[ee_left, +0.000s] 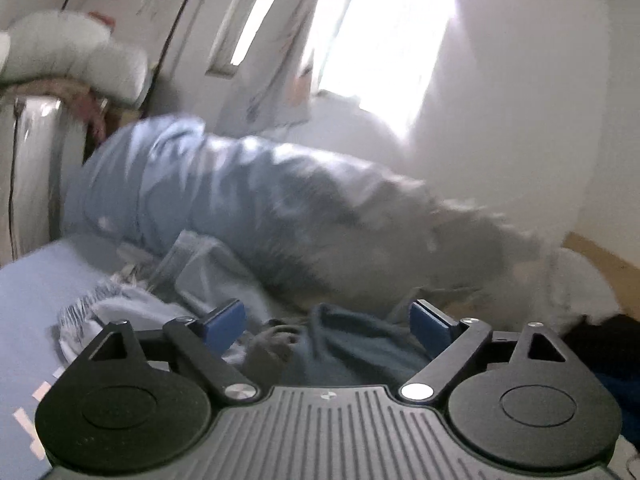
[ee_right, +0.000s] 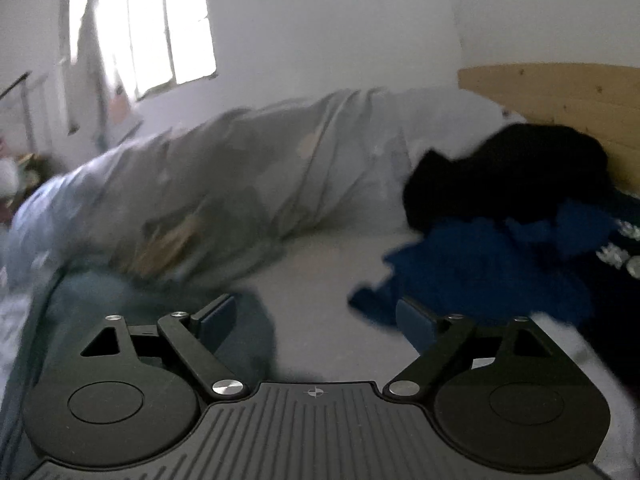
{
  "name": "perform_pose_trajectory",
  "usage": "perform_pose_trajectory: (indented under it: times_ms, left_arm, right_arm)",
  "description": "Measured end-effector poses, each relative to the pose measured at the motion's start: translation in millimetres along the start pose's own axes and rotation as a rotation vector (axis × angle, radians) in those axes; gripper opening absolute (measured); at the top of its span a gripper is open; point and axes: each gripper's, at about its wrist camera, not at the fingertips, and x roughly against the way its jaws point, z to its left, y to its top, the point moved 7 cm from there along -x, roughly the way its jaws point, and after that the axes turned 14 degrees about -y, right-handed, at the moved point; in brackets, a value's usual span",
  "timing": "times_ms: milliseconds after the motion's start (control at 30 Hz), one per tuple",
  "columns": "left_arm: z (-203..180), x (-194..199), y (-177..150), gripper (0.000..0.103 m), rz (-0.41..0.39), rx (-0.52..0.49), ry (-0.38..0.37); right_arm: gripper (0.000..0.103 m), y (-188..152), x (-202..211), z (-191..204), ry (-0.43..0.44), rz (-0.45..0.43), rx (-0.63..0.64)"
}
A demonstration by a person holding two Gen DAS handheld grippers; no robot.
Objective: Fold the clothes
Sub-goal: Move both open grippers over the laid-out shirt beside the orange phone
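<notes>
Both views are blurred by motion. My left gripper (ee_left: 326,322) is open, its blue pads wide apart over a dark grey-blue garment (ee_left: 352,344) lying on the bed. Left of it lie light blue jeans (ee_left: 192,264) and a pale frayed cloth (ee_left: 104,308). My right gripper (ee_right: 316,318) is also open, with only bare bed sheet (ee_right: 328,272) between its fingers. A grey-blue garment (ee_right: 100,296) lies at its left. A bright blue garment (ee_right: 492,268) and a black one (ee_right: 508,172) are heaped at its right.
A long rolled-up duvet (ee_left: 280,200), pale blue to grey, lies across the bed behind the clothes (ee_right: 224,184). A wooden headboard (ee_right: 560,96) stands at the right. A window (ee_right: 160,32) and white walls are behind. A radiator-like white object (ee_left: 36,160) is at far left.
</notes>
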Motion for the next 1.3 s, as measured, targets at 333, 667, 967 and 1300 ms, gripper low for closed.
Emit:
perform_pose_trajectory:
  times_ms: [333, 667, 967, 1300]
  left_arm:
    - [-147, 76, -11, 0.103, -0.024, -0.080, -0.262]
    - [-237, 77, -66, 0.103, 0.070, -0.075, -0.433]
    - [-243, 60, -62, 0.103, 0.068, -0.062, -0.431]
    - [-276, 63, -70, 0.103, 0.073, -0.034, -0.492]
  right_arm:
    - [0.059, -130, 104, -35, -0.002, 0.141, 0.126]
    - [0.047, -162, 66, -8, 0.022, 0.201, 0.384]
    - [0.050, -178, 45, -2, 0.011, 0.235, 0.455]
    - [0.053, -177, 26, 0, 0.118, 0.421, 0.493]
